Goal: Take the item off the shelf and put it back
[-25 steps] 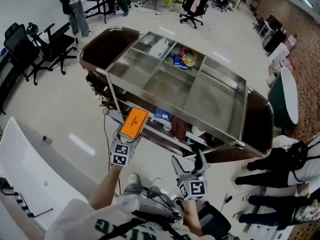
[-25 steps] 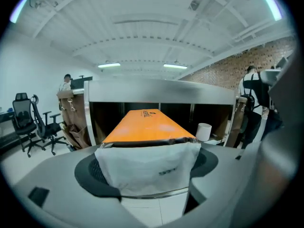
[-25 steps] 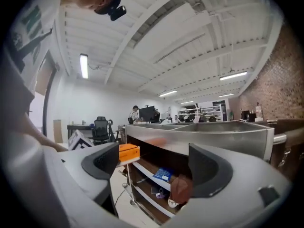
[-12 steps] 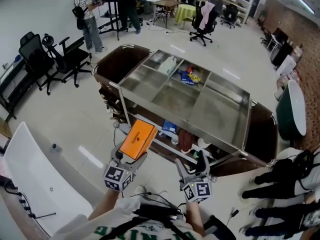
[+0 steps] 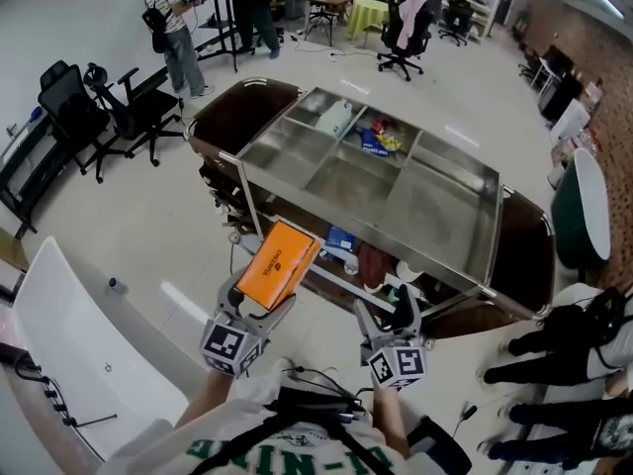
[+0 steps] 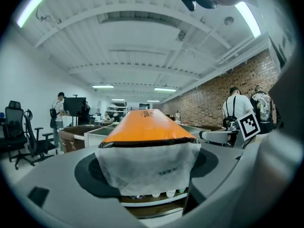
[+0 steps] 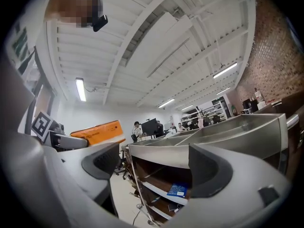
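My left gripper (image 5: 259, 300) is shut on an orange flat packet (image 5: 278, 264) with a white end, held up in front of the steel shelf cart (image 5: 482, 181), near its front left corner. In the left gripper view the packet (image 6: 142, 127) lies level between the jaws, its white end (image 6: 147, 167) toward the camera. My right gripper (image 5: 388, 312) stands open and empty before the cart's lower shelves; in the right gripper view its jaws (image 7: 156, 167) frame the cart's corner (image 7: 156, 156), and the orange packet (image 7: 97, 131) shows at left.
The cart's top tray holds a white bottle (image 5: 337, 121) and a blue snack bag (image 5: 376, 142). Lower shelves hold a blue pack (image 5: 341, 238) and other items. Office chairs (image 5: 74, 117) stand at left, a white table (image 5: 69, 349) near left, people (image 5: 564, 334) at right.
My left gripper has risen with the orange packet, from the lower shelf level to the height of the cart's top edge. The right gripper has hardly shifted.
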`<state>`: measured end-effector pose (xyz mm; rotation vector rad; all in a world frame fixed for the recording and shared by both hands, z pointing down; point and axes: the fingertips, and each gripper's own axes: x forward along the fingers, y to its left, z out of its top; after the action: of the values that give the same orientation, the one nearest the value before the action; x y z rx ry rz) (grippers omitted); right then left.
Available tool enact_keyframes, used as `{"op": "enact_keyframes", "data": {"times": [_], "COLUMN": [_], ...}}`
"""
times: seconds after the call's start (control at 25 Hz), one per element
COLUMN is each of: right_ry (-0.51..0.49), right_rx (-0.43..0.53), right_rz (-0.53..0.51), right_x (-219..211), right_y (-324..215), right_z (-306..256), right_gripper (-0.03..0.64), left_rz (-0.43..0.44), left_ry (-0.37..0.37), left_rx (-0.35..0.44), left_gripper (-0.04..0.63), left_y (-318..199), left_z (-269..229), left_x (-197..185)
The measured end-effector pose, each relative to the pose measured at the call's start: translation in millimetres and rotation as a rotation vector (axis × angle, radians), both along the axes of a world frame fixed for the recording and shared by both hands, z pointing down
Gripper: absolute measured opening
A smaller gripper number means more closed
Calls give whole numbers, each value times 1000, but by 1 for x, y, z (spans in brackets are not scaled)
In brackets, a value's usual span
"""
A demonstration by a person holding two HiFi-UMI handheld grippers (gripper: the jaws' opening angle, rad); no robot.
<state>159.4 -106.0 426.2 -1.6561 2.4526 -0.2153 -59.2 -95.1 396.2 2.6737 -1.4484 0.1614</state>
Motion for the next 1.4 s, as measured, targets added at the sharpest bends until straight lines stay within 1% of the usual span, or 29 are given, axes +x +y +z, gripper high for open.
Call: {"op": "enact_keyframes", "data": {"times": [0.08, 0.2, 0.28, 0.36, 0.56, 0.76, 0.92, 1.0, 1.12, 1.32, 1.4], "right_ry": [-1, 0, 2, 4, 16, 45, 93, 120, 117, 129, 147], "right_rx": [2, 4, -1, -6, -23, -56, -51, -42, -44, -16, 5], "right_rz": [7, 8, 6, 0, -37, -91, -116, -133, -157, -239, -278], "right_x": [1, -1, -3, -6, -23, -44, -54, -59, -65, -84, -94], "right_y": [0, 3, 5, 5, 6, 4, -3, -8, -18, -46, -60], "right_z": [-2, -3, -3, -2, 3, 15, 30, 46, 84, 170, 203], "right_gripper": [468, 466, 465, 463, 463, 463, 463, 463, 463, 460, 460], "left_rz": [-9, -22, -31, -43, -51, -88, -85, -76, -68, -81, -91], "left_ry": [3, -26, -11, -12, -71, -86, -114, -127, -136, -150, -156], "left_rx": [-1, 2, -31, -67, -100, -133, -159, -163, -160, -139, -148], "left_gripper": [397, 397, 397, 397, 397, 397, 397, 397, 397, 397, 398], "left_y": [1, 4, 7, 10, 21, 31, 32, 30, 19, -10, -22], "left_z": [3, 29, 42, 50, 74, 102, 126, 142, 178, 262, 303], "left_x": [-5, -24, -33, -39, -51, -75, -81, -80, -79, -76, -78]}}
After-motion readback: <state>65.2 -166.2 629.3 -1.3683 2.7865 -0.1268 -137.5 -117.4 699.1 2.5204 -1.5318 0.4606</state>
